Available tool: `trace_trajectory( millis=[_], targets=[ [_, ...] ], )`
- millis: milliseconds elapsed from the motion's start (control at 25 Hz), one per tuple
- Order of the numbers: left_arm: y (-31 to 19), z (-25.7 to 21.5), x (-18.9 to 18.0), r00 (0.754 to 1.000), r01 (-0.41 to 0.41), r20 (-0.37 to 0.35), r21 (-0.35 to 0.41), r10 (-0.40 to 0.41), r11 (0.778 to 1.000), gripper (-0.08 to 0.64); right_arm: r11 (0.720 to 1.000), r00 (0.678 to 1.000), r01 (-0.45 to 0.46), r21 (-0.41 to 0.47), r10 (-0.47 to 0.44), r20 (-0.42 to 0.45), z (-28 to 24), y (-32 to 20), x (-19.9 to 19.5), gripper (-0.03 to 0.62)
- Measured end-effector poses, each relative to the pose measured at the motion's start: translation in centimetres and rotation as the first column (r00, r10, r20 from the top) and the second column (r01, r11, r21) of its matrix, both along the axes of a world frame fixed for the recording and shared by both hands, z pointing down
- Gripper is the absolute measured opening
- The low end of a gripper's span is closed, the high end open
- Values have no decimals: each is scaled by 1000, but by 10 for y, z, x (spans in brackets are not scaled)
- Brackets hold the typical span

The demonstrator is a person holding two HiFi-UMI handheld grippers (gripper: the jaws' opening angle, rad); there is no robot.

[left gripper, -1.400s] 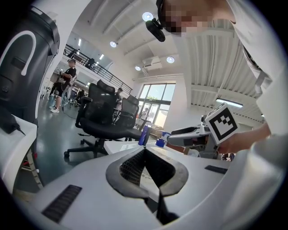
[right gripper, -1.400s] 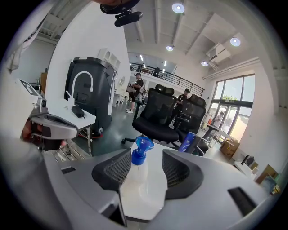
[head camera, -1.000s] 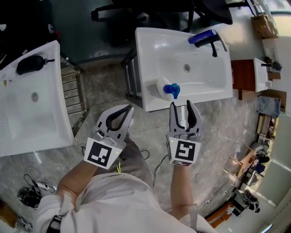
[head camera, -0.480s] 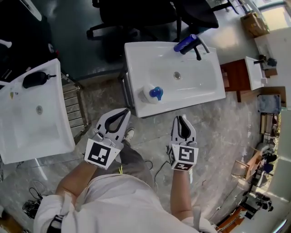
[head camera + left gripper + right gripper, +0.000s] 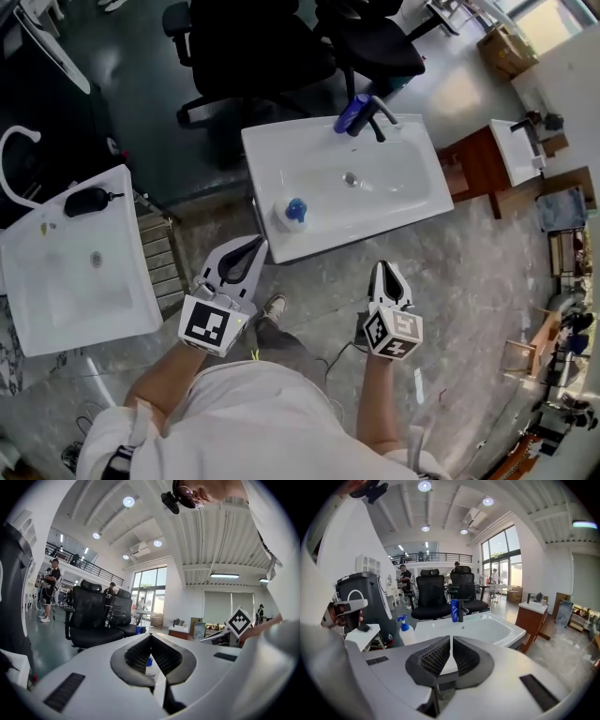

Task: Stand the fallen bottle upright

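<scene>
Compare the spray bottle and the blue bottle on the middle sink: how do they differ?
The spray bottle is white with a blue trigger head; the blue bottle is blue all over. The spray bottle is squat, the blue bottle slim. The spray bottle stands on the sink's near left corner, the blue bottle at its far edge beside the black faucet. Both stand upright.

We see the sink (image 5: pixel 394 202) as glossy white, glazed like ceramic, and the spray bottle (image 5: pixel 287 217) on its rim as smooth whitish plastic with a shiny blue plastic trigger head. The floor (image 5: pixel 469 272) looks like polished veined stone, the cabinet (image 5: pixel 476 167) like reddish-brown wood, and the shirt (image 5: pixel 234 412) like soft matt white cloth.
</scene>
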State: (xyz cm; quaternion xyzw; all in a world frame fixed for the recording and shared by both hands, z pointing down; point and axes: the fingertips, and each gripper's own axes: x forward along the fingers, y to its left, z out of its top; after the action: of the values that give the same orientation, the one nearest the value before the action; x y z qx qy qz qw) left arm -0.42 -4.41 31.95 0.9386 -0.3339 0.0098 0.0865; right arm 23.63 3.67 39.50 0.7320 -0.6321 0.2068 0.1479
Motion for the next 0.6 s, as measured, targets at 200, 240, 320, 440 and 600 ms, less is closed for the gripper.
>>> trace_trajectory(
  millis=[200, 240, 320, 440, 600],
  targets=[
    [6, -26, 10, 1000, 13, 3, 37, -13, 999, 16, 994, 999, -38, 103, 38, 0, -38, 1, 27, 48],
    [8, -32, 12, 1000, 17, 2, 47, -17, 999, 15, 992, 999, -38, 124, 39, -4, -47, 0, 30, 48],
    [12, -43, 15, 1000, 21, 4, 65, -21, 998, 17, 986, 999, -31, 162, 33, -9, -63, -1, 35, 48],
    [17, -57, 17, 999, 32, 8, 96, -33, 995, 17, 977, 1000, -11, 214, 14, -13, -84, -4, 37, 48],
    [19, -69, 12, 998, 69, 5, 121, -70, 990, 17, 963, 1000, 23, 269, -20, -16, -105, -11, 35, 48]
  ],
)
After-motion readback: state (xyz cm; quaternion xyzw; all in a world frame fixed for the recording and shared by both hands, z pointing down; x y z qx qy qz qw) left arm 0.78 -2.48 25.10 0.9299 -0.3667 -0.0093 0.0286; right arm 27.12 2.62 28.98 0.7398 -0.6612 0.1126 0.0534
